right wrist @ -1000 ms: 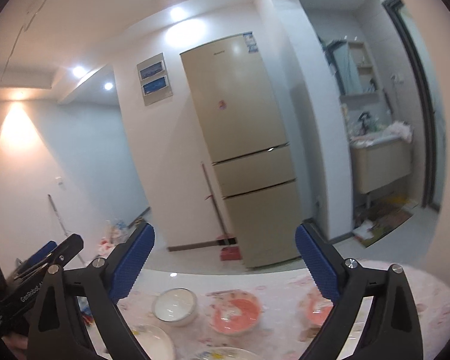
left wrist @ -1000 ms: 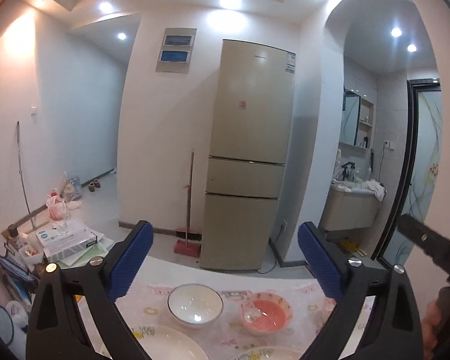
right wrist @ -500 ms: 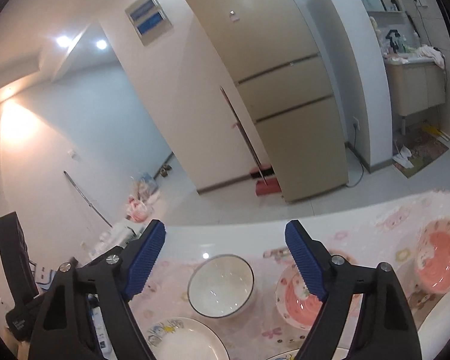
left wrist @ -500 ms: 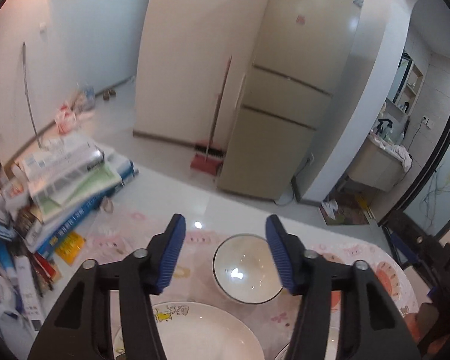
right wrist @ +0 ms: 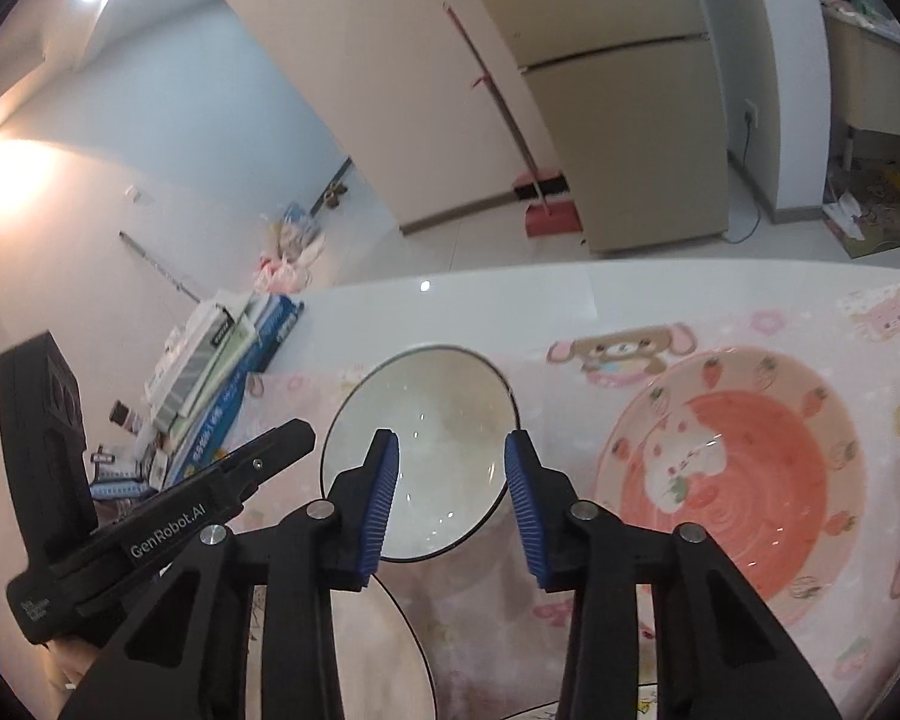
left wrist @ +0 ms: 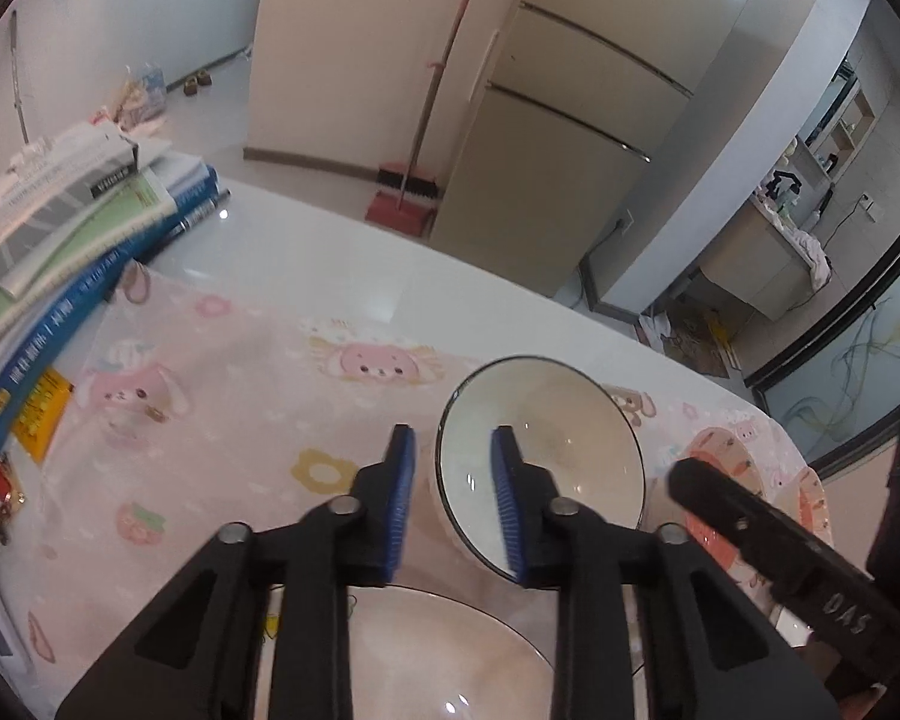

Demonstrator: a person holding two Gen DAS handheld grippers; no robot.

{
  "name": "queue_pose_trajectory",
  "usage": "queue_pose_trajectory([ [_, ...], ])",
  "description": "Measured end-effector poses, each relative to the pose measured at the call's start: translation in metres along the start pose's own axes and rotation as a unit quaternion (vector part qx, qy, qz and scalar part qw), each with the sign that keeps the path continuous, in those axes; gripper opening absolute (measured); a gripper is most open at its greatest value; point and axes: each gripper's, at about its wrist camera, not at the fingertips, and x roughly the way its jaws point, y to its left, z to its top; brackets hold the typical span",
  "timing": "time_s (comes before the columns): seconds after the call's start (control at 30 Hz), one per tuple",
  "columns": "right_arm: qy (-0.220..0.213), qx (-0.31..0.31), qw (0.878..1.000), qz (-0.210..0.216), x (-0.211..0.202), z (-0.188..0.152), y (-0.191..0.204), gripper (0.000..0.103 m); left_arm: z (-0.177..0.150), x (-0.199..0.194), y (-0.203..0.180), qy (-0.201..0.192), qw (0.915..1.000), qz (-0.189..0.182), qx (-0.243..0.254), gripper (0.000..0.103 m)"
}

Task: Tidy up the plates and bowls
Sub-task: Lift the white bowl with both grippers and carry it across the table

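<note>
A white bowl (left wrist: 570, 444) with a dark rim stands on the pink cartoon cloth. My left gripper (left wrist: 453, 498) straddles its left rim, one pad outside the wall and one inside. Its jaws are closing, and a slim gap still shows at the outer pad. My right gripper (right wrist: 453, 498) hovers over the same white bowl (right wrist: 426, 420) near its front right edge. Its jaws are also closing, with nothing pressed between the pads. A white plate (left wrist: 450, 660) lies just in front of the bowl. A pink strawberry bowl (right wrist: 726, 480) sits to the right.
A stack of books and boxes (left wrist: 60, 228) fills the table's left end. The white table (left wrist: 342, 276) ends beyond the cloth, with floor, a red broom (left wrist: 402, 204) and a beige fridge (left wrist: 558, 138) behind. Another pink patterned dish (left wrist: 810, 498) is partly hidden by the right gripper's finger.
Both grippers came down and tipped from facing the room to facing the table. Both jaws narrowed from wide open. The white bowl is now close, with its rim between the left pads.
</note>
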Motion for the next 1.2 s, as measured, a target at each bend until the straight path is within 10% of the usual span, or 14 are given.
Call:
queue_pose_trajectory([
  [1.2,0.012,-0.072,0.991,-0.116,0.047,-0.024,0.016,0.025,-0.008,0.042,0.014,0.066,0.997,-0.027,-0.03,0.017],
])
